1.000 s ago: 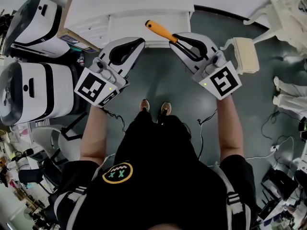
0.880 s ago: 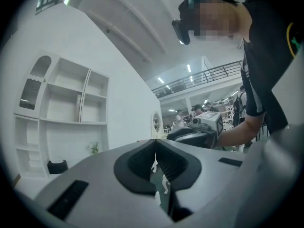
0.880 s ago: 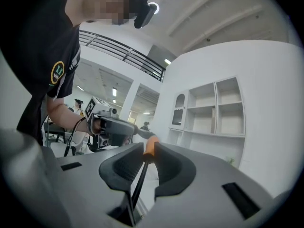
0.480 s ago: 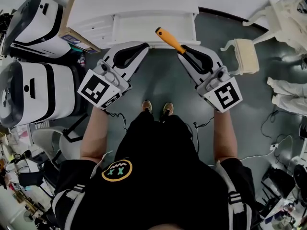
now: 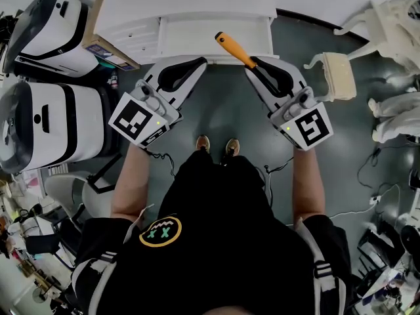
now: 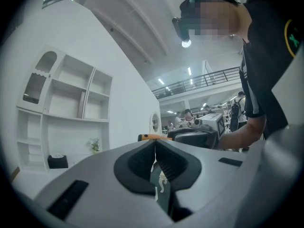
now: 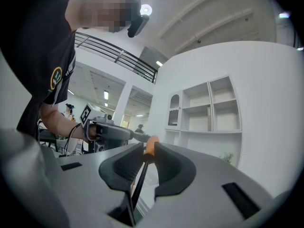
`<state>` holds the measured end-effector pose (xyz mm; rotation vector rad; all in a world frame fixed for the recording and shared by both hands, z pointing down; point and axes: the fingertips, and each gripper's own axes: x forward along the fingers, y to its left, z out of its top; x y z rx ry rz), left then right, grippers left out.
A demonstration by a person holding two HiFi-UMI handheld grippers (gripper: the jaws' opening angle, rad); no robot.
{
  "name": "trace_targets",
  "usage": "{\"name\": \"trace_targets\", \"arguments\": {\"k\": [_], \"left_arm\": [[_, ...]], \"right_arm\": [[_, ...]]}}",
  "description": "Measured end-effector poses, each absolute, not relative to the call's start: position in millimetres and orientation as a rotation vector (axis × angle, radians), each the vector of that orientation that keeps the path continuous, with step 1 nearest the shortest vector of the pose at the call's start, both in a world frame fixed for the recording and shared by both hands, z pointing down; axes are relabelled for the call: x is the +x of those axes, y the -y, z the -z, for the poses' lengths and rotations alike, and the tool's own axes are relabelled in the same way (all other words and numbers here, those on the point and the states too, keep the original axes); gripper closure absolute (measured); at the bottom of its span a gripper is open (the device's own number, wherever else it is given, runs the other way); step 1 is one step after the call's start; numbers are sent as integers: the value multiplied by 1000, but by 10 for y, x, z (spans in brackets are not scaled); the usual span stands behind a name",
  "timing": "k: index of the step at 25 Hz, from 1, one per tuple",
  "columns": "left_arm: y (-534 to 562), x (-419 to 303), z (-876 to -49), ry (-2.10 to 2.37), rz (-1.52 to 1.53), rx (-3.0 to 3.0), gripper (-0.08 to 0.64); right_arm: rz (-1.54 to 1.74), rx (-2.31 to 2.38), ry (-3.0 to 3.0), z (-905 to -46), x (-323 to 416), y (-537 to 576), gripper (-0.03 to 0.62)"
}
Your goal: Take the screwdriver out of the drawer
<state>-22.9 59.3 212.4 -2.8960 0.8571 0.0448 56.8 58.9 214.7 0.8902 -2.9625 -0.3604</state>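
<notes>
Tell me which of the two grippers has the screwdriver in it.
The right gripper: its fingers are clamped on the dark shaft of the orange-handled screwdriver. The left gripper has its fingers shut together with nothing between them.

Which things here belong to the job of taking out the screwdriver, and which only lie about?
Job: screwdriver, drawer, right gripper with jaws shut on the screwdriver.
Lying about: white machines, cardboard box, cream stool.
</notes>
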Motion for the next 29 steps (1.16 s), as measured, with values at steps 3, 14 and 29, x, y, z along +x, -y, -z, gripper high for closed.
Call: {"name": "trace_targets", "arguments": {"k": [3,14,29], "left_arm": [[-602,-262,-2124,-867,-47,-2896,540],[-614,-398,-2151,-913,-43,-2884,540],[-603,-465,-2164,-925,-44,-2883,540]], "right_arm": [[371,879,2964,-2138,536,-584,497],[368,843,2982,-2147,396,-564,497],[384,838,2973,-2182,360,-546,499]]}}
